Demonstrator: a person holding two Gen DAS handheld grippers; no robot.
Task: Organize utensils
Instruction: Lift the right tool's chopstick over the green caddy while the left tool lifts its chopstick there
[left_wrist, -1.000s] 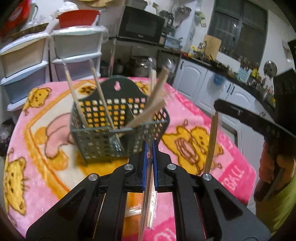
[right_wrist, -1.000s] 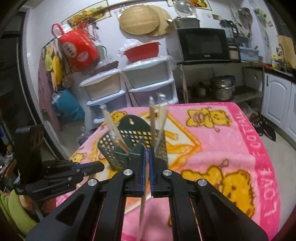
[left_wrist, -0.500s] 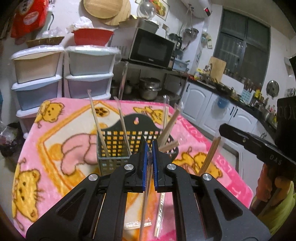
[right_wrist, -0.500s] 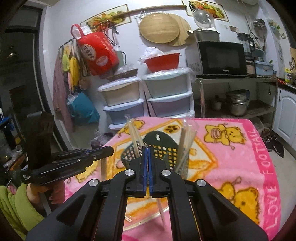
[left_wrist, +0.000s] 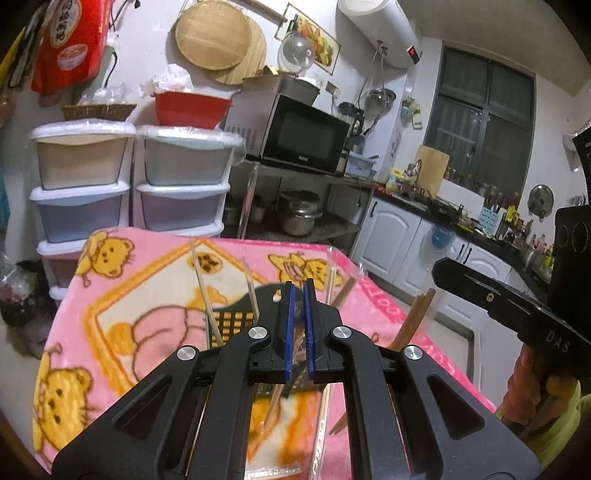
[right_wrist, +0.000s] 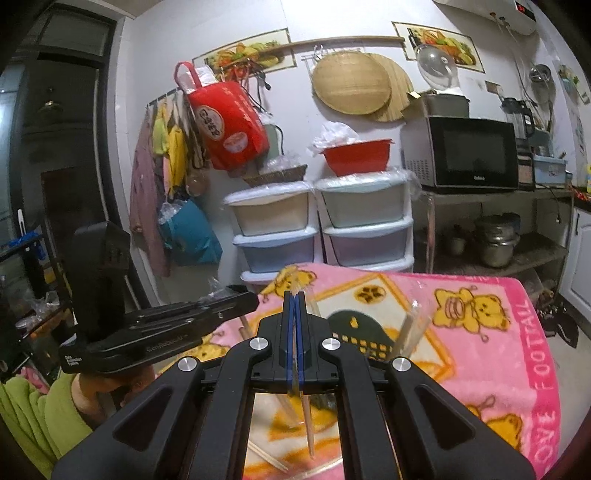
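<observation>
Both tongs are matte black, with angular cut-out arms, silver round screws and blue pads: the left tongs (left_wrist: 299, 295), the right tongs (right_wrist: 294, 301). Pale lettering marks their sides. A lime-green sleeve (right_wrist: 33, 413) shows.

Around the green basket (left_wrist: 236, 321) we find bare pink blanket (left_wrist: 122, 280) on its left and far sides. Upright chopsticks (left_wrist: 205, 291) crowd its top, loose wrapped chopsticks (left_wrist: 321, 435) litter the near side, and drawer towers (left_wrist: 129, 184) wall off the space beyond.
</observation>
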